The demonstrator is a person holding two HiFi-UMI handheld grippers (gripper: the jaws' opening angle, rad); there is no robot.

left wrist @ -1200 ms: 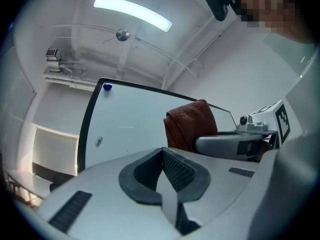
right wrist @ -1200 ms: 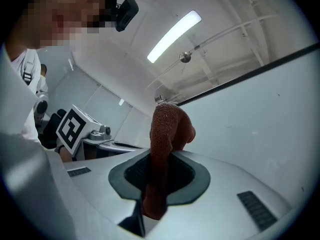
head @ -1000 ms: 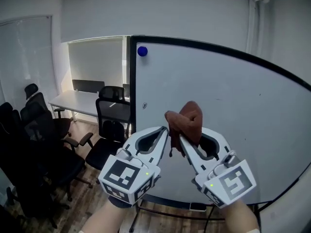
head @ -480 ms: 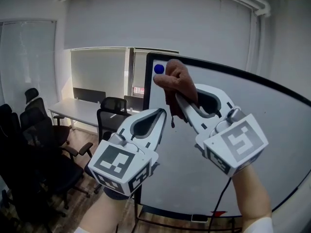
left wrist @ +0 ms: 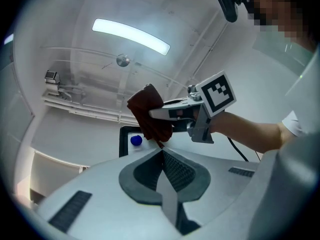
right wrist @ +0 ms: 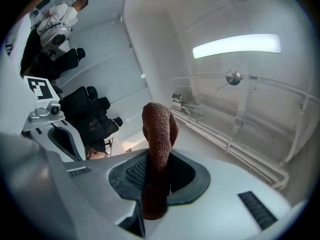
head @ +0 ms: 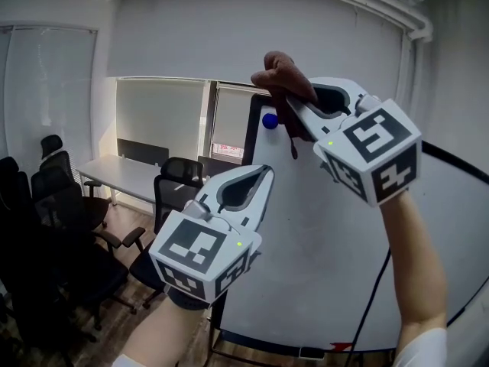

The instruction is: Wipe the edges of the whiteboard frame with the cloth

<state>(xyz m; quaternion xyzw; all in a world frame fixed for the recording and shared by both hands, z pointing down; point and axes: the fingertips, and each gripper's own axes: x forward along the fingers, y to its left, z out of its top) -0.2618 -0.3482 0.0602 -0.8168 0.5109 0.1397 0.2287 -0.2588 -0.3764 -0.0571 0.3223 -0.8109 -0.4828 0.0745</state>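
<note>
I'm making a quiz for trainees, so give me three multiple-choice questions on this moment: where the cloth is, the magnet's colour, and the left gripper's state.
1. Where is the cloth? A at the whiteboard's bottom edge; B by its top left corner; C in the left gripper.
2. What colour is the magnet? A red; B green; C blue.
3. The left gripper is: A shut and empty; B shut on the cloth; C wide open.
Answers: 1 B, the right gripper holds it up beside that corner; 2 C, a blue dot sits on the board; 3 A, its jaws meet with nothing between.
</note>
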